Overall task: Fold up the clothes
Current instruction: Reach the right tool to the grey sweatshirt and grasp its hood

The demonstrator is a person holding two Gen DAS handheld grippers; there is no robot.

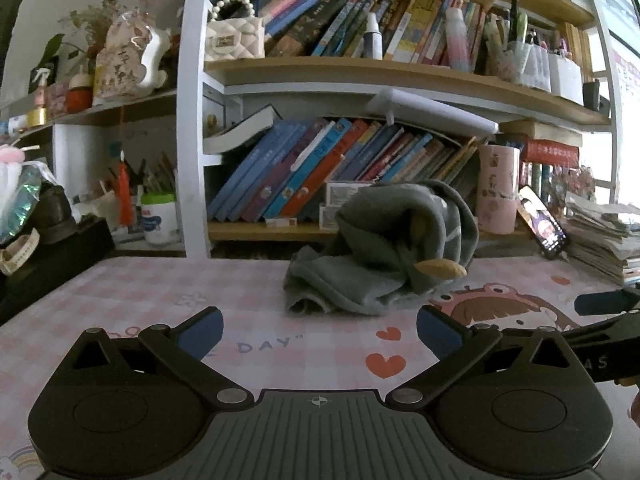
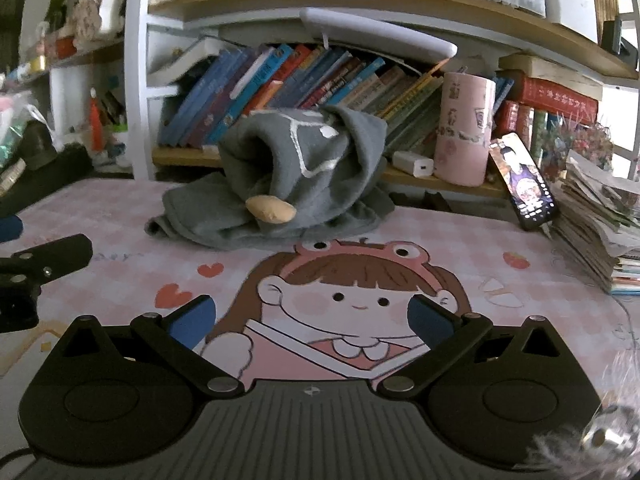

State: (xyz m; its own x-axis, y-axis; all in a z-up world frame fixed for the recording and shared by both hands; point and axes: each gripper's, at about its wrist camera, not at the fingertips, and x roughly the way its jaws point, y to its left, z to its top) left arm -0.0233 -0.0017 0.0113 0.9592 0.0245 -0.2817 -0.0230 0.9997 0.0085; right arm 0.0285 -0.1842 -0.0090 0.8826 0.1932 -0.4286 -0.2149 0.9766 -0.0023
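A grey fleece garment [image 1: 380,248] with white line print and a tan stuffed horn lies crumpled in a heap at the back of the table, against the bookshelf. It also shows in the right wrist view [image 2: 288,184]. My left gripper [image 1: 319,334] is open and empty, low over the table, in front of the garment. My right gripper [image 2: 311,320] is open and empty, over the cartoon girl print, short of the garment. The right gripper's blue pad shows at the right edge of the left wrist view [image 1: 600,303]. The left gripper shows at the left edge of the right wrist view [image 2: 44,264].
The table has a pink checked mat [image 1: 120,300] with a cartoon girl [image 2: 352,296]. A bookshelf [image 1: 320,168] stands right behind the garment. A pink cylinder [image 2: 464,128], a lit phone [image 2: 524,184] and a paper stack [image 2: 596,220] stand at the right. Dark clutter [image 1: 48,248] sits at the left.
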